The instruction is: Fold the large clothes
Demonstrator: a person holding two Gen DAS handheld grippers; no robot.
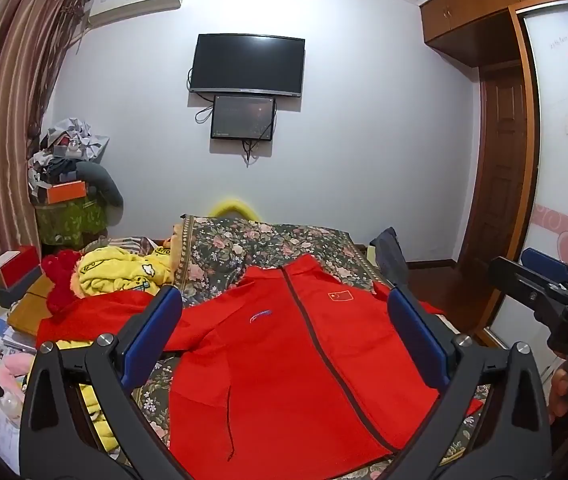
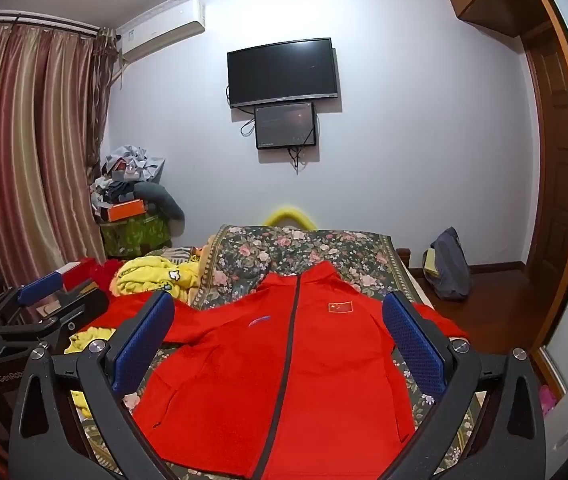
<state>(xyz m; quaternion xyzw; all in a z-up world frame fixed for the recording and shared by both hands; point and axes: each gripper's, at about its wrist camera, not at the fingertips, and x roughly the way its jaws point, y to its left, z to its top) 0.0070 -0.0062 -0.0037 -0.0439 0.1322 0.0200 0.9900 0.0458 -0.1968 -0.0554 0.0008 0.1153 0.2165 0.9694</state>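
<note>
Red jacket [image 1: 284, 360] hem cut off below both wide-open, empty grippers [image 1: 286, 320] [image 2: 279, 324].

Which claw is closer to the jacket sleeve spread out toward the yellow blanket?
Left. The left claw hangs open near that sleeve; the right claw hangs open on the far side of the red jacket, nearer the flag.

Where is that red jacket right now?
In both views the red jacket lies flat, front up, on the floral bedspread, right of the yellow blanket.
</note>
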